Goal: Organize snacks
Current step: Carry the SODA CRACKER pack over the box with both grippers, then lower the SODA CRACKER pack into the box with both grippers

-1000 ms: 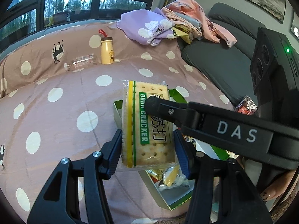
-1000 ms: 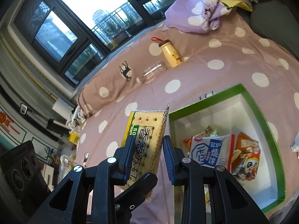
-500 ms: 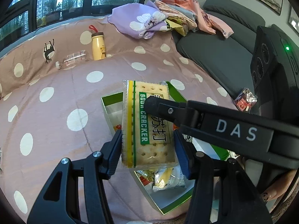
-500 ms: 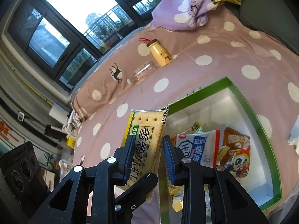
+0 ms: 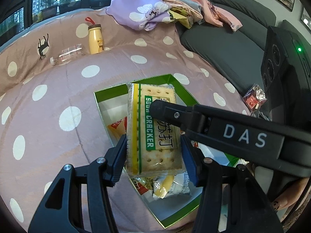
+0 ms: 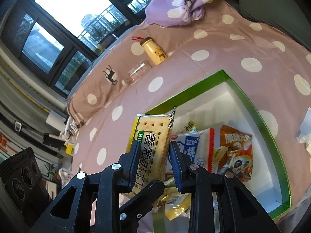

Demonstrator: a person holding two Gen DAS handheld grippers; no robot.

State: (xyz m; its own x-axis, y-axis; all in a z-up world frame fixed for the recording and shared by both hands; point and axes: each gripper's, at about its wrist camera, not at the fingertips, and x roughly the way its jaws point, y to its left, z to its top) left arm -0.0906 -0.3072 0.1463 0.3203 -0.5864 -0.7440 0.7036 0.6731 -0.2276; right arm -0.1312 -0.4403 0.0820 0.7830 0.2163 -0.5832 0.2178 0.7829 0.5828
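Observation:
A soda cracker pack, yellow and green with a clear wrapper, hangs over a green-rimmed white box. My left gripper is shut on the pack's two long edges. One finger of my right gripper lies across the pack's printed face. In the right wrist view my right gripper is shut on the cracker pack across its flat faces, beside the box. Several snack packs lie inside, among them a blue-white one and an orange panda one.
The box rests on a pink polka-dot cover. A yellow bottle and a clear plastic bottle lie far behind. Purple cloth and clothes pile on a grey sofa. A red packet lies at the right.
Both grippers have sunk together with the cracker pack, which now hangs lower and more squarely over the box. Neither grip has changed.

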